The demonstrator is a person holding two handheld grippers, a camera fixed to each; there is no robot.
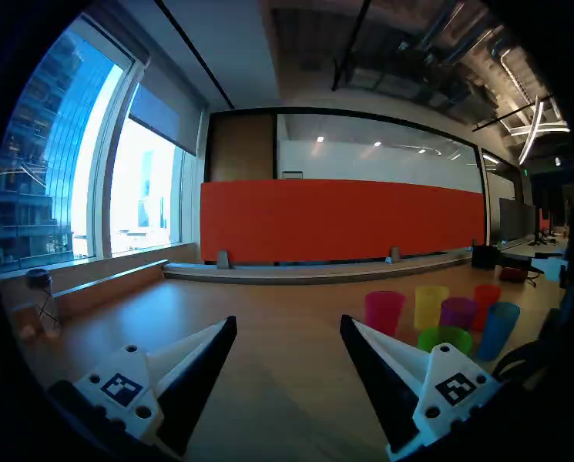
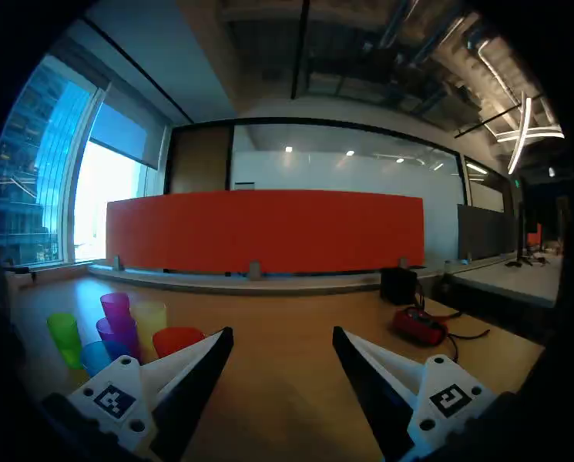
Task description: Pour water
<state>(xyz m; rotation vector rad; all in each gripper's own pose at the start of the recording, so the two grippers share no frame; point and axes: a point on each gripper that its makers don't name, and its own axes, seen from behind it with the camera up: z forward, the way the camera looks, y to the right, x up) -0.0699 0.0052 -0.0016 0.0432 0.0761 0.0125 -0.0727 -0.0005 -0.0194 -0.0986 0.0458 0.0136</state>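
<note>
Closest in the left gripper view are the two white-and-black fingers of the left gripper (image 1: 287,319). They are spread wide and grip nothing, with bare wooden table (image 1: 287,400) showing in the gap between them. Ahead of its right-hand finger, near the tip, stands a tight cluster of plastic cups (image 1: 433,316). A pink cup (image 1: 384,310) is nearest the gap. A yellow cup (image 1: 430,296), a purple cup (image 1: 458,312) and a red cup (image 1: 486,299) follow in a row running off to the right. A green cup (image 1: 444,339) and a blue cup (image 1: 498,329) stand on the near side of that row, the green one just behind the finger. Every cup stands upright on its base, long axis vertical, mouth pointing up. Whether any holds water cannot be told.

In the right gripper view the right gripper (image 2: 281,331) is likewise wide open and empty, with table between its fingers. Here the cups (image 2: 149,319) stand ahead of its left-hand finger, again upright with mouths up, and the nearest ones are partly hidden behind that finger. Ahead and to the right of its right-hand finger lies a red device (image 2: 420,325) with a black cable, and a black box (image 2: 398,285) stands beyond it. Well ahead of both grippers, across the table, runs a long orange partition (image 1: 340,219), with a tall window (image 1: 94,192) off to the left.
</note>
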